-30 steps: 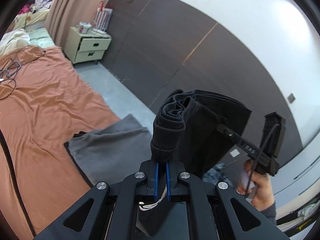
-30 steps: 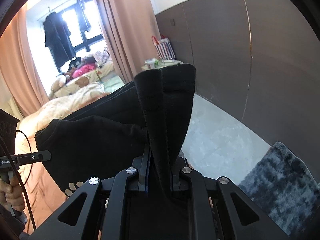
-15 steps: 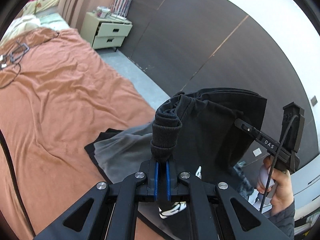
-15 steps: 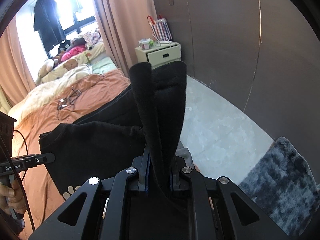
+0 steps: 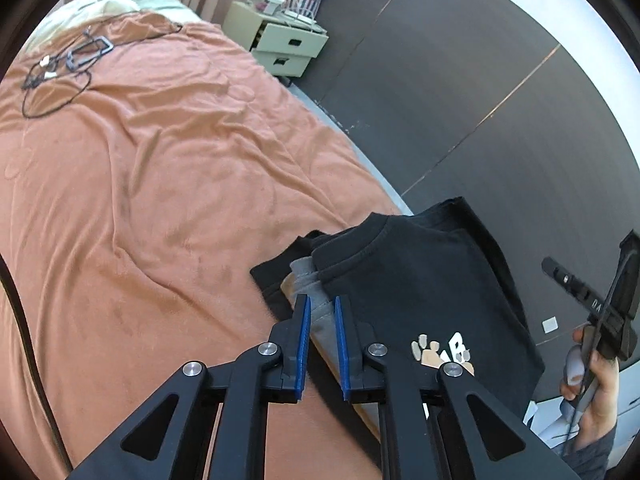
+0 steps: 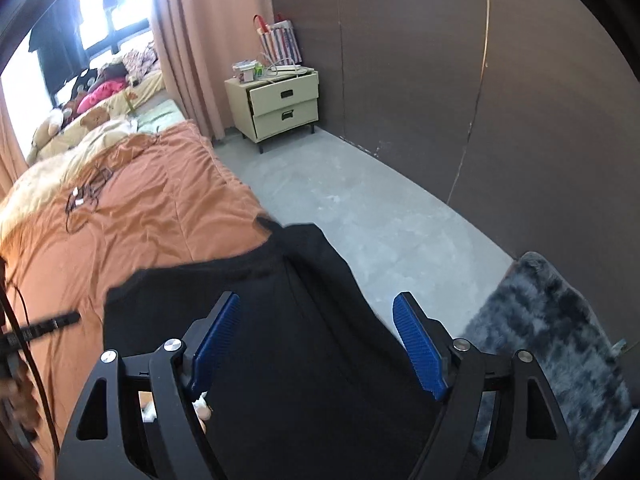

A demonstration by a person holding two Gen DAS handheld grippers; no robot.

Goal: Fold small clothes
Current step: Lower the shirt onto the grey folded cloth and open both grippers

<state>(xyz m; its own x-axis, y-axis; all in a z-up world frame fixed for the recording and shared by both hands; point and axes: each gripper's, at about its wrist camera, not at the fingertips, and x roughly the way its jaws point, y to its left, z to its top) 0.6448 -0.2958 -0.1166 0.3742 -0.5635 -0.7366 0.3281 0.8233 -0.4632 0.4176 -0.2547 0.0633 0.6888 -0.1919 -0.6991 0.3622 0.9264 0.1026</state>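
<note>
A black T-shirt point(image 5: 420, 280) with a small printed logo lies folded at the edge of the orange bedspread point(image 5: 140, 160), on top of a grey garment point(image 5: 310, 280) and another black one. My left gripper point(image 5: 320, 304) is slightly open and empty, its blue pads over the grey cloth. My right gripper point(image 6: 316, 308) is wide open and empty just above the black T-shirt point(image 6: 280, 340). The right gripper also shows at the far right of the left wrist view point(image 5: 560, 276).
A cream nightstand point(image 6: 280, 106) with a striped bag stands by the dark wall. Cables and a charger point(image 5: 76, 54) lie on the far bed. A dark fluffy rug point(image 6: 552, 340) lies on the grey floor point(image 6: 360, 208) at right. Pillows and toys sit by the window.
Both grippers lowered the held black shirt onto the stack at the bed edge and opened, letting go of it. The shirt now lies flat.
</note>
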